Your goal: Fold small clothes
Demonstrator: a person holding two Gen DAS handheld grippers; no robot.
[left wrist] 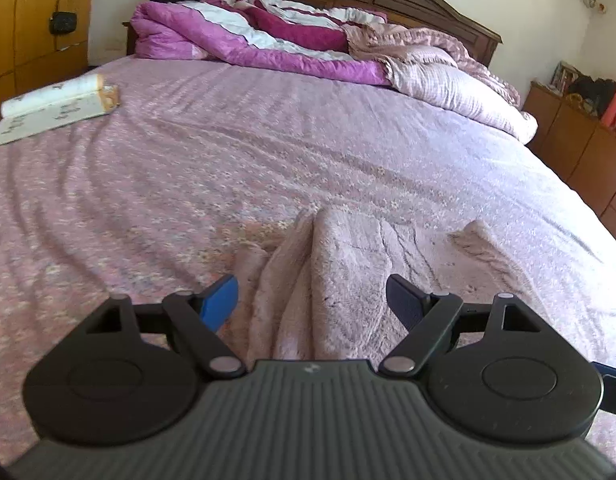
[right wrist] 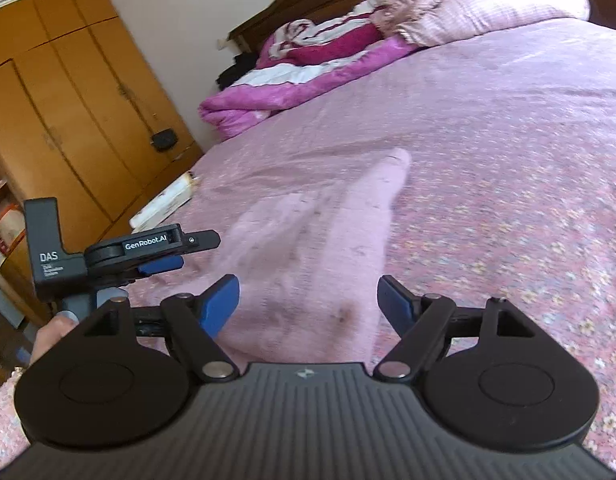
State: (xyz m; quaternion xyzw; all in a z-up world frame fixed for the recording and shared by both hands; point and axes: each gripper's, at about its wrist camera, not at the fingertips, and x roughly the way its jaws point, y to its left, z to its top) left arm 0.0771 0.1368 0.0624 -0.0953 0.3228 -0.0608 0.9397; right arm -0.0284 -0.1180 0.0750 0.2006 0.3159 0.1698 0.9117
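Note:
A small fuzzy pale-pink garment (left wrist: 331, 280) lies spread on the pink floral bedsheet (left wrist: 228, 168), bunched into folds along its left side. My left gripper (left wrist: 311, 300) is open just above its near edge, blue fingers on either side of the folds. In the right wrist view the same garment (right wrist: 319, 248) stretches away with a narrow end (right wrist: 395, 160) pointing toward the headboard. My right gripper (right wrist: 309, 304) is open over its near end and holds nothing. The left gripper (right wrist: 160, 264) shows at the left of that view, beside the garment's left edge.
A rumpled purple-and-white quilt (left wrist: 248, 32) and a pink pillow (left wrist: 459, 88) lie at the headboard. An open book (left wrist: 52, 108) lies near the bed's left edge. A wooden wardrobe (right wrist: 68, 100) stands on the left, a low cabinet (left wrist: 579, 140) on the right.

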